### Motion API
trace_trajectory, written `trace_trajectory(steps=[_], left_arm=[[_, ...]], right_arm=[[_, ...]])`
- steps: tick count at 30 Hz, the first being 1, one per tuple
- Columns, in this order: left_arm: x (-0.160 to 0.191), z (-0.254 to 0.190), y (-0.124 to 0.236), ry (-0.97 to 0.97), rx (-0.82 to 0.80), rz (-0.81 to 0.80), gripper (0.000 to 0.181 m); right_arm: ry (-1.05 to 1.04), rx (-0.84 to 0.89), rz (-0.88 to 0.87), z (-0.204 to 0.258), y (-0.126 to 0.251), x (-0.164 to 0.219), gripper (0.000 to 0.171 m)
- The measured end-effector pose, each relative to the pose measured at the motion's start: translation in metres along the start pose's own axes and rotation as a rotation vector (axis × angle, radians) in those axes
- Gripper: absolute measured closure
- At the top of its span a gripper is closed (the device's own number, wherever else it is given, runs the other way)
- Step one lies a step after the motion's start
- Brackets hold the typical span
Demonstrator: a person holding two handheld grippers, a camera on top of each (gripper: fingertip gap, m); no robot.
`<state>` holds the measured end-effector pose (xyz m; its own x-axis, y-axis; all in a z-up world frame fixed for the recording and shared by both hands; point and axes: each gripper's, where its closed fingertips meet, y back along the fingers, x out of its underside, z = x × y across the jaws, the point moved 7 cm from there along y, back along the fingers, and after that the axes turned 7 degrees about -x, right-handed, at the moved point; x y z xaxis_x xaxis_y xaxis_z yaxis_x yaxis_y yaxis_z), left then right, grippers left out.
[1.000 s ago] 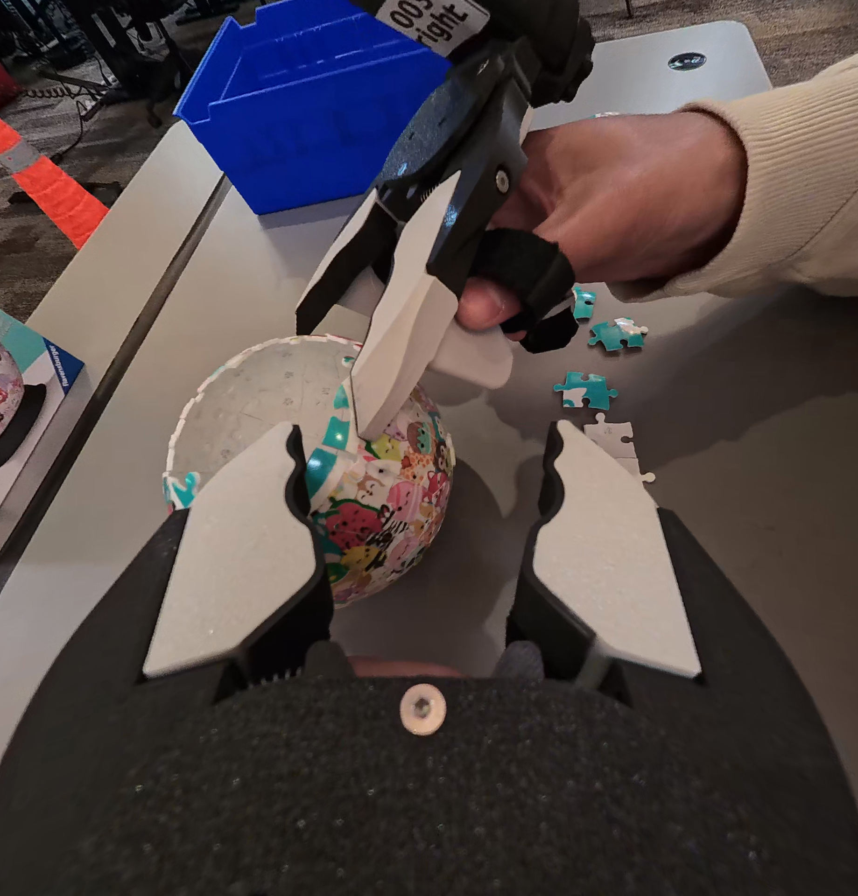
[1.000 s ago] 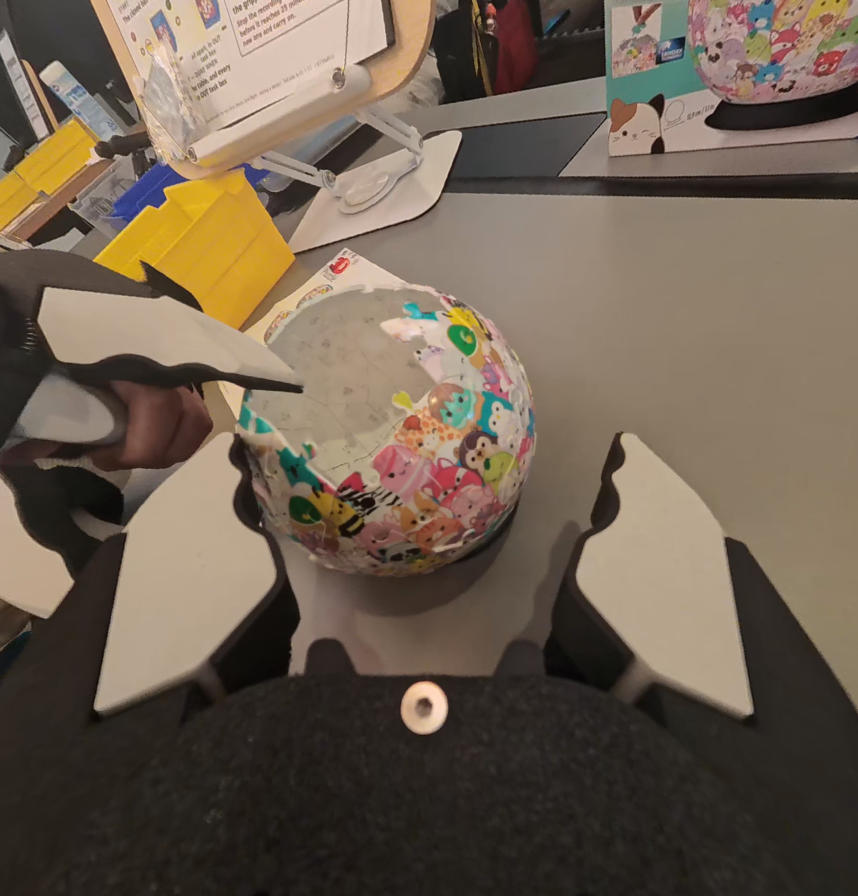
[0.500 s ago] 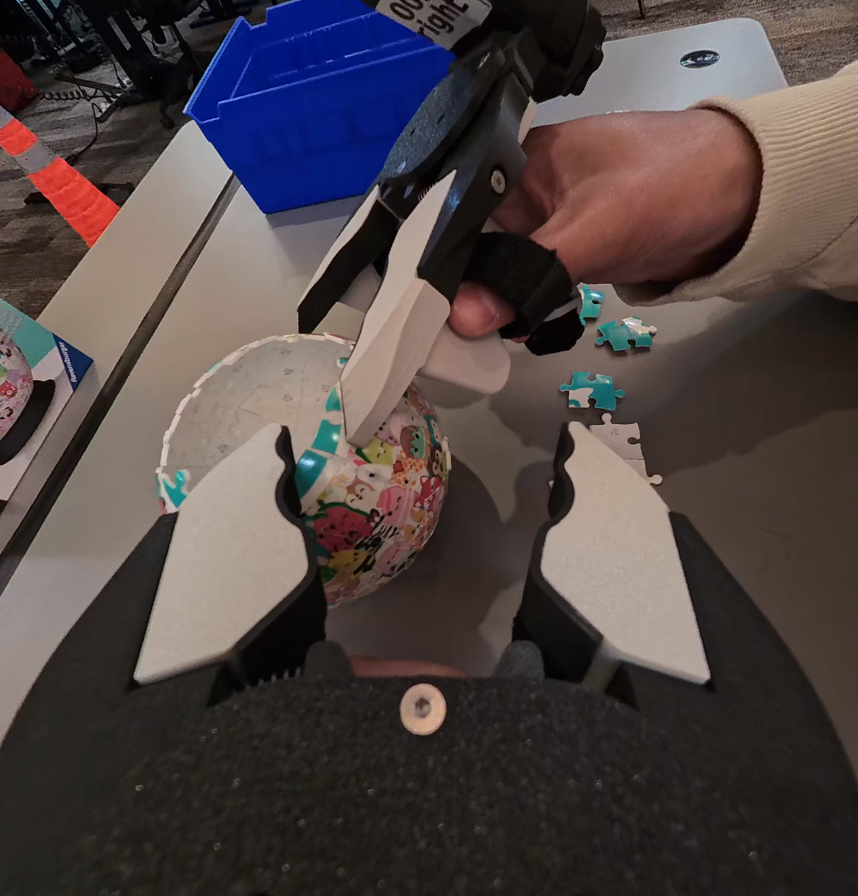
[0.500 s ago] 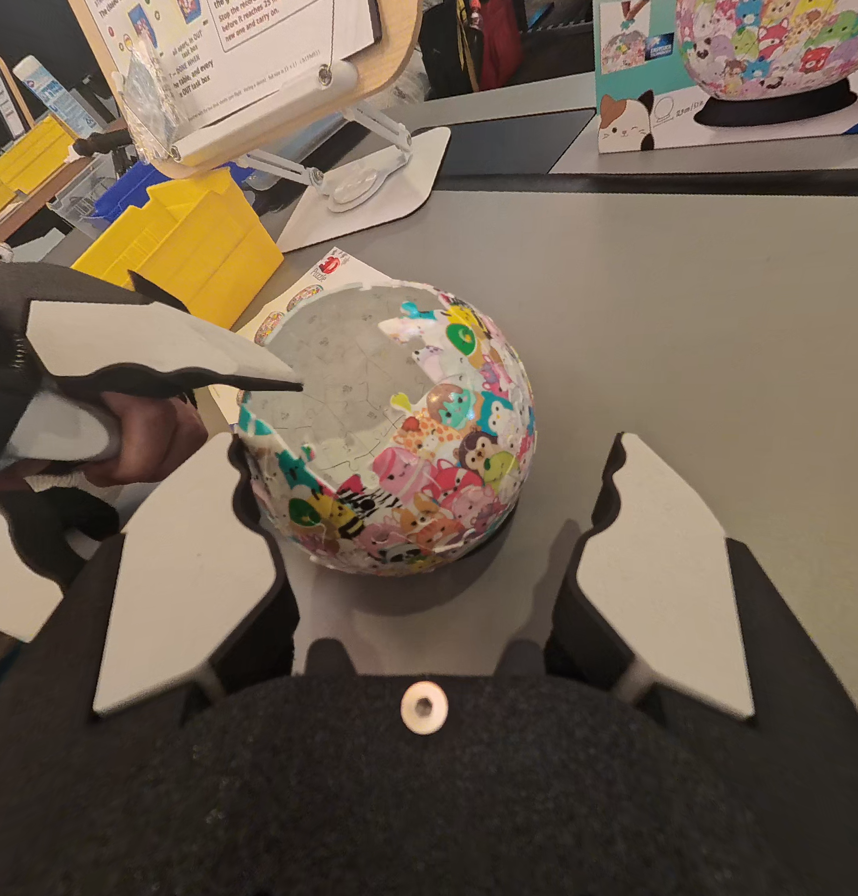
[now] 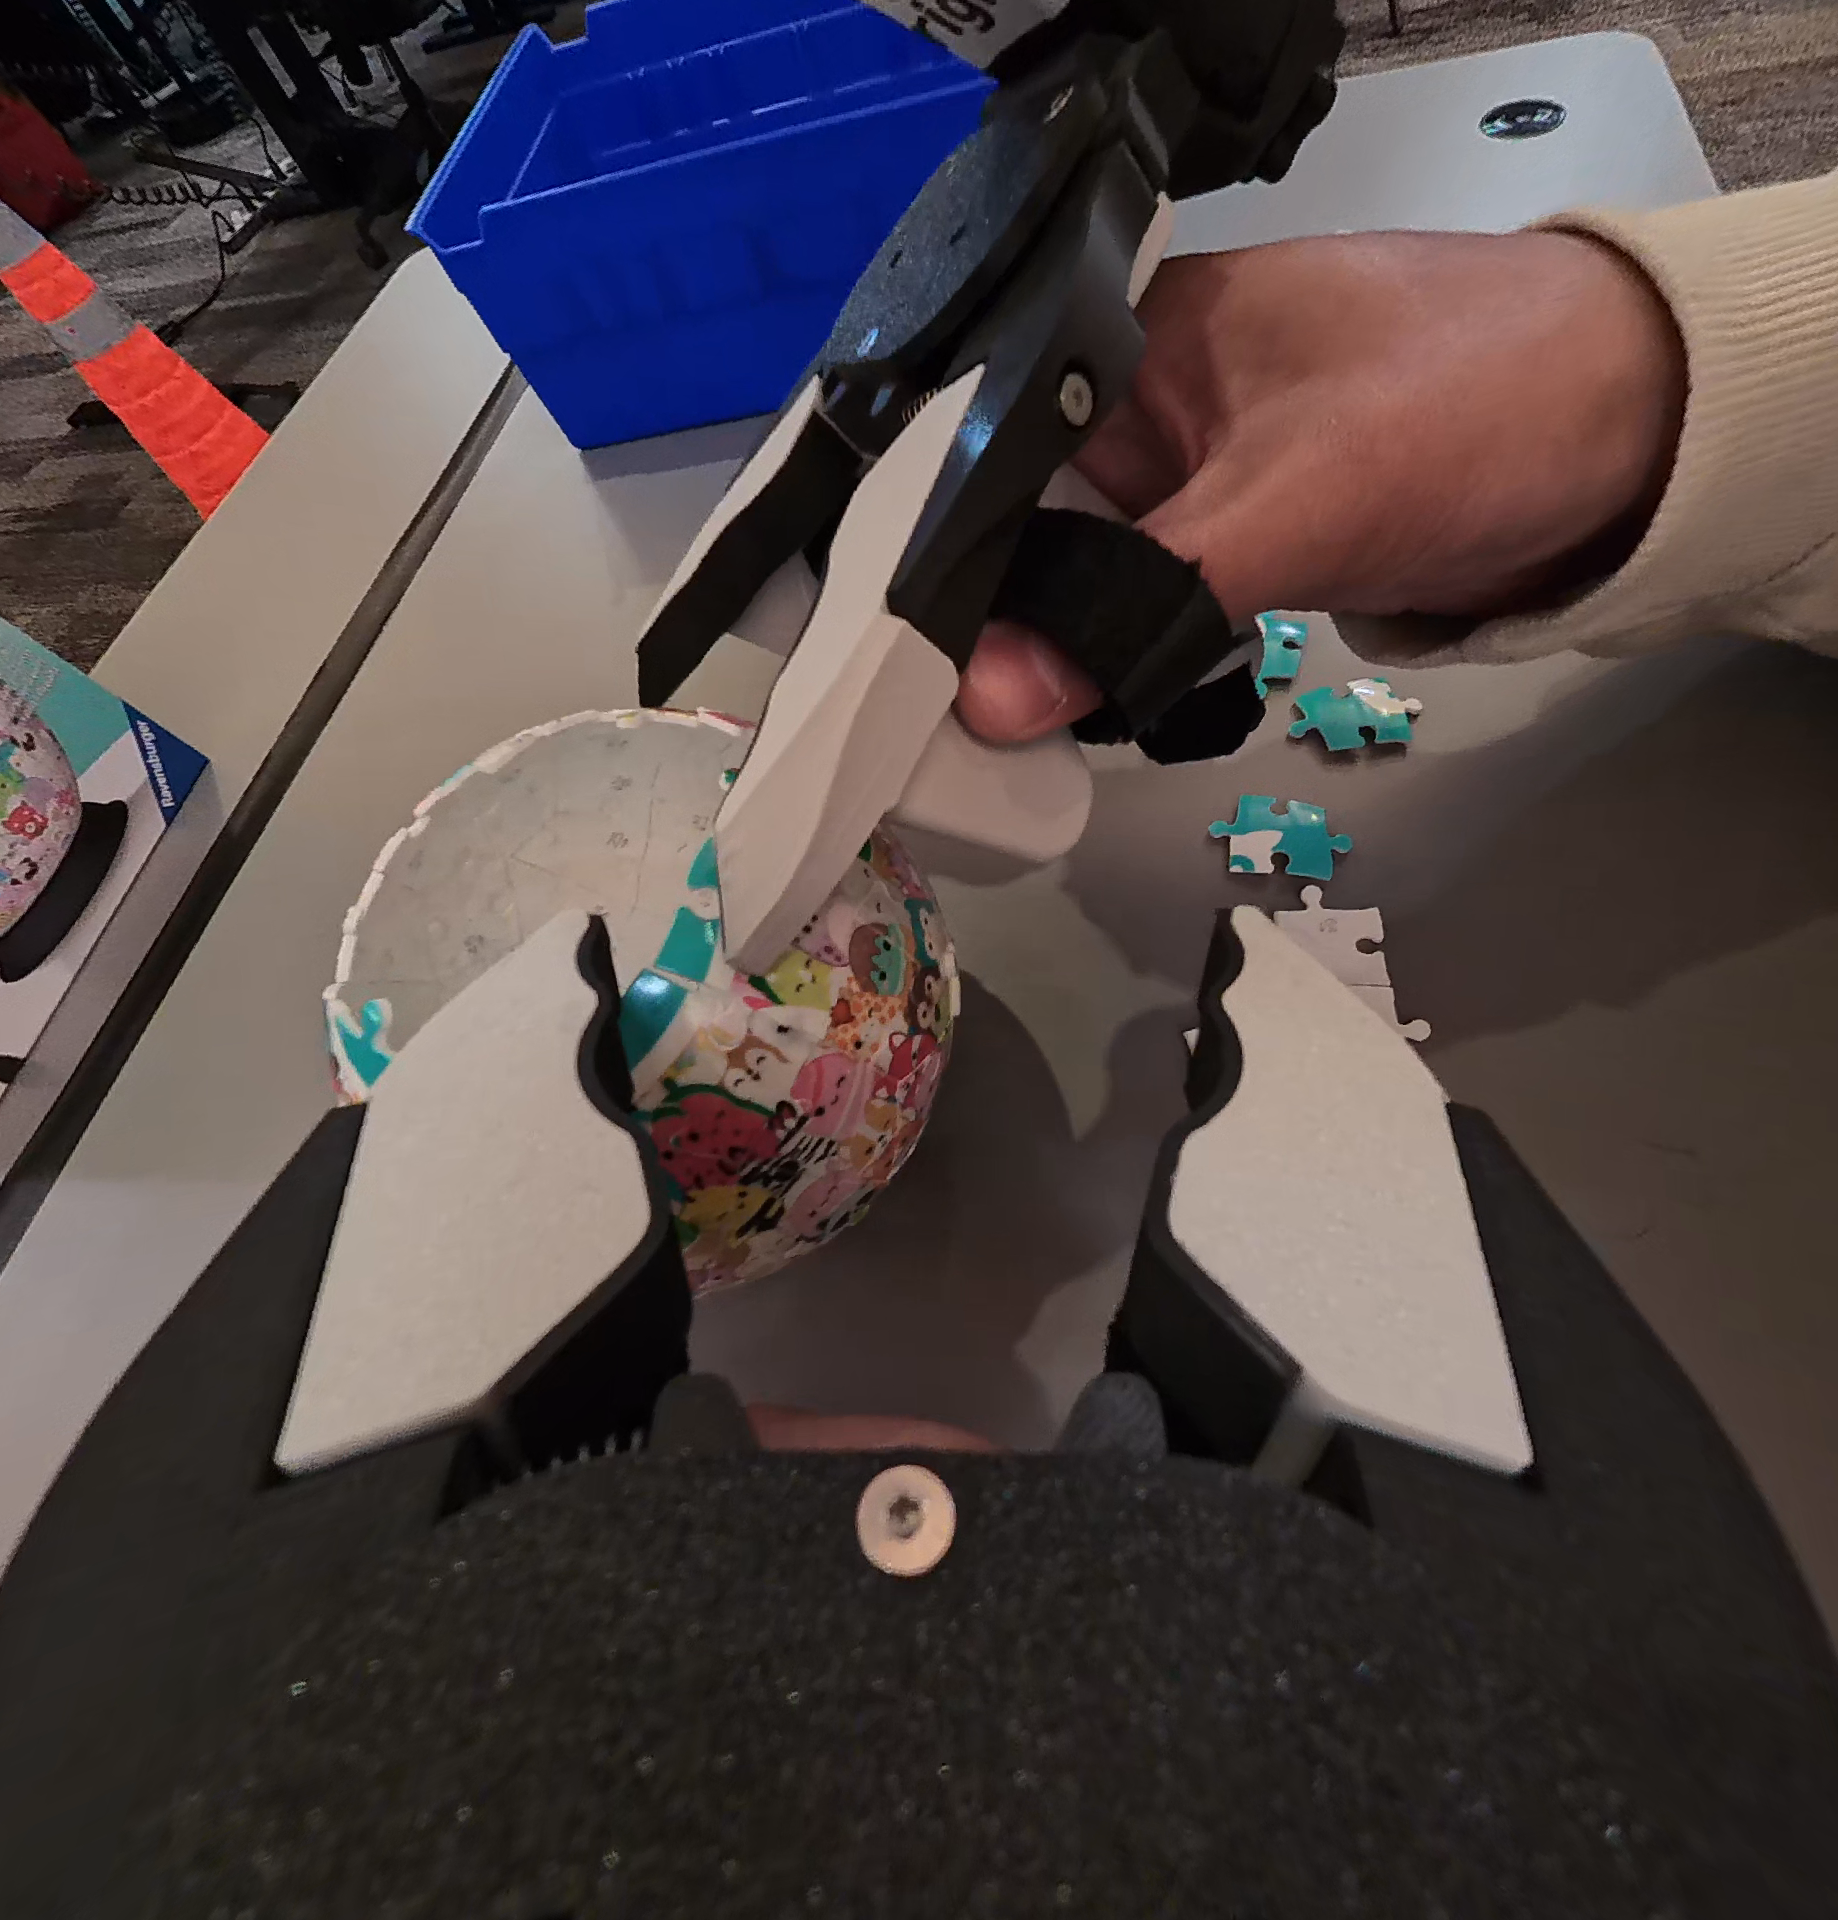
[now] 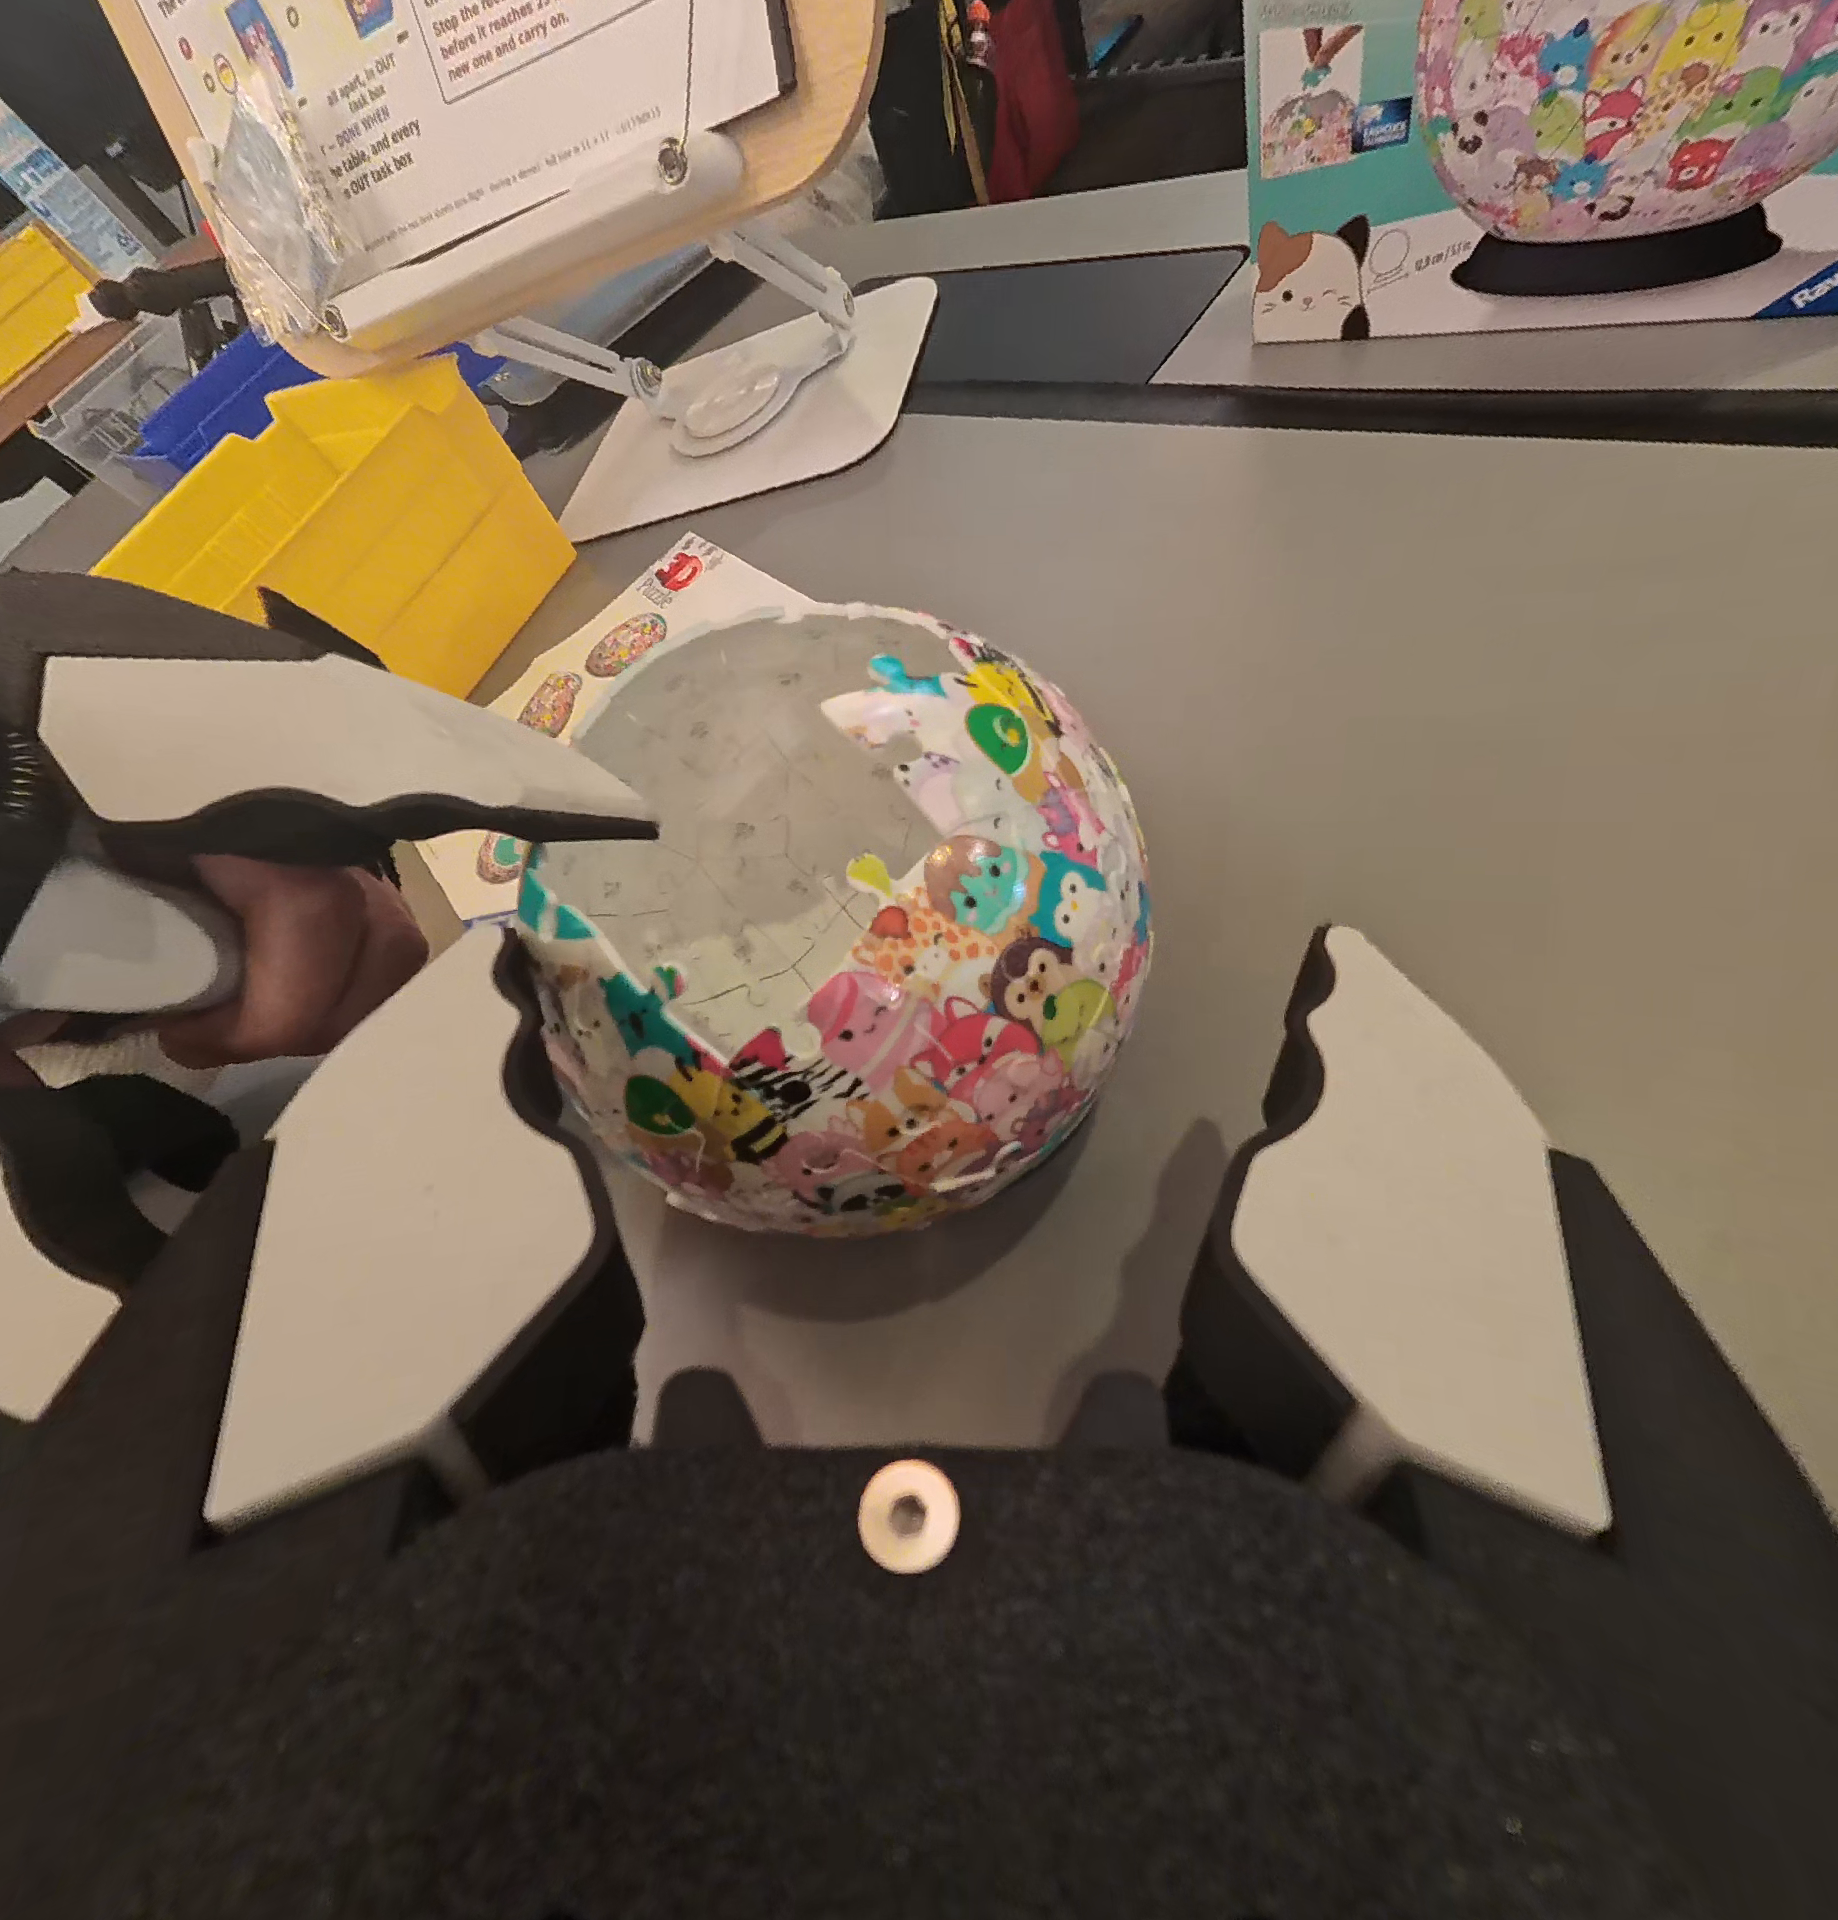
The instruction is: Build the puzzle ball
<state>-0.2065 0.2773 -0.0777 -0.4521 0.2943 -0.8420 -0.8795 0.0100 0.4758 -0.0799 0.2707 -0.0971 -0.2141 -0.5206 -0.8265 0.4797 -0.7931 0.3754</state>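
Both claws are gaping wide: left claw and right claw are flanking the puzzle ball, loose pieces lying at its three o'clock in the left view.

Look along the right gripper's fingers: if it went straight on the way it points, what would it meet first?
Probably the half-built colourful puzzle ball: it sits on the grey table just ahead of the open right gripper, roughly centred between the fingers. The left finger already looks beside its shell, though depth is unclear.

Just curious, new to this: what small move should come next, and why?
Probably move the left tool to the loose teal piece nearby: both it and the right tool are open and empty, and the puzzle ball has a wide gap.
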Motion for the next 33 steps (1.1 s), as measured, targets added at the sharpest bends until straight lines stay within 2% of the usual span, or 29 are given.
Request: trace_trajectory(steps=[13,17,19,21,23,25,29,33], left_arm=[[0.004,0.0,-0.003,-0.006,0.0,0.02,0.075],[0.003,0.002,-0.001,0.004,-0.02,-0.019,0.083],[0.002,0.005,0.004,0.016,-0.056,-0.045,0.079],[0.001,0.012,0.014,0.07,-0.097,-0.089,0.074],[0.004,0.02,0.027,0.171,-0.107,-0.144,0.074],[0.016,0.028,0.034,0.273,-0.122,-0.165,0.074],[0.042,0.038,0.027,0.462,-0.081,-0.15,0.074],[0.051,0.047,0.012,0.564,-0.096,-0.131,0.073]], right_arm=[[-0.017,0.005,0.031,-0.002,-0.003,0.003,0.043],[-0.024,-0.062,-0.015,-0.001,-0.005,0.002,0.044],[-0.005,-0.091,-0.044,-0.001,-0.003,0.001,0.041],[0.026,-0.138,-0.058,-0.004,0.001,0.0,0.041],[0.018,-0.194,-0.034,-0.014,0.008,0.0,0.049],[-0.022,-0.244,-0.025,-0.025,0.014,-0.003,0.046],[-0.094,-0.379,0.034,-0.038,0.009,-0.001,0.041],[-0.104,-0.357,0.137,-0.032,-0.012,0.014,0.034]])
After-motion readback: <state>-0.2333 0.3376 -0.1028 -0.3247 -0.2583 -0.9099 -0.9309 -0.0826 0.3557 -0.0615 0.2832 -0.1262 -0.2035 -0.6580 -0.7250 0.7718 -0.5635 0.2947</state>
